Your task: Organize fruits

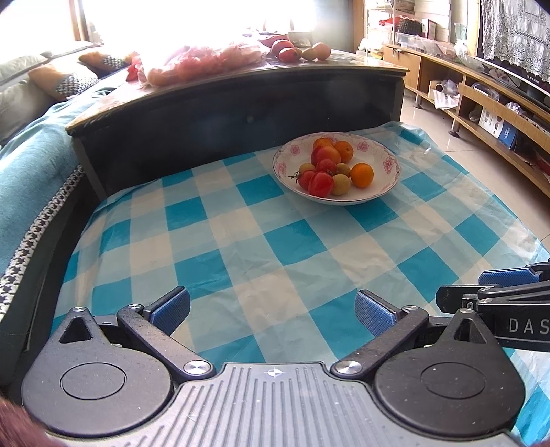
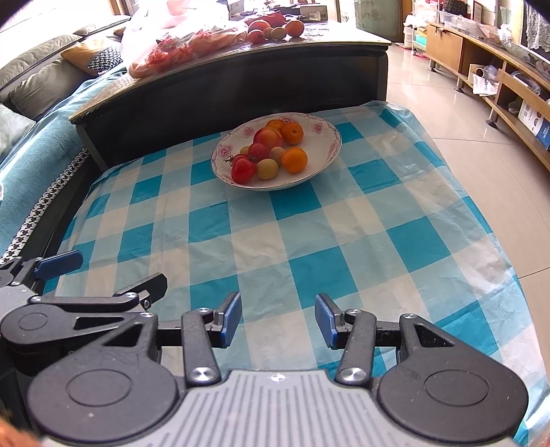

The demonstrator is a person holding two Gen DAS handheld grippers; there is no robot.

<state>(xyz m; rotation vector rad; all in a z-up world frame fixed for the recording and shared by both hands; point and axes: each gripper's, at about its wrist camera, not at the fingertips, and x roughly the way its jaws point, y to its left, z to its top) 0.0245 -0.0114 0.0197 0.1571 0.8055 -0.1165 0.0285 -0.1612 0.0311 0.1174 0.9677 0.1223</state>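
Note:
A white flowered bowl (image 1: pixel 385 161) (image 2: pixel 319 127) sits at the far side of the blue checked cloth (image 1: pixel 261 247) (image 2: pixel 309 240). In it lie red tomatoes (image 1: pixel 319 184) (image 2: pixel 243 170), oranges (image 1: pixel 361 174) (image 2: pixel 294 160), an apple (image 2: pixel 268 137) and small yellowish fruits (image 1: pixel 340 184) (image 2: pixel 266 169). My left gripper (image 1: pixel 271 311) hovers over the near cloth, open, nothing between its blue pads. My right gripper (image 2: pixel 277 318) is beside it, open and empty too, with a narrower gap. Each shows at the edge of the other's view.
A dark coffee table (image 1: pixel 240 99) (image 2: pixel 240 65) stands behind the cloth, carrying a plastic bag of red fruit (image 1: pixel 206 60) (image 2: pixel 178 37) and loose fruits (image 1: pixel 302 51) (image 2: pixel 275 29). A sofa with cushions (image 1: pixel 62 82) lies left. Wooden shelving (image 1: pixel 488 99) (image 2: pixel 508 79) lines the right over tiled floor.

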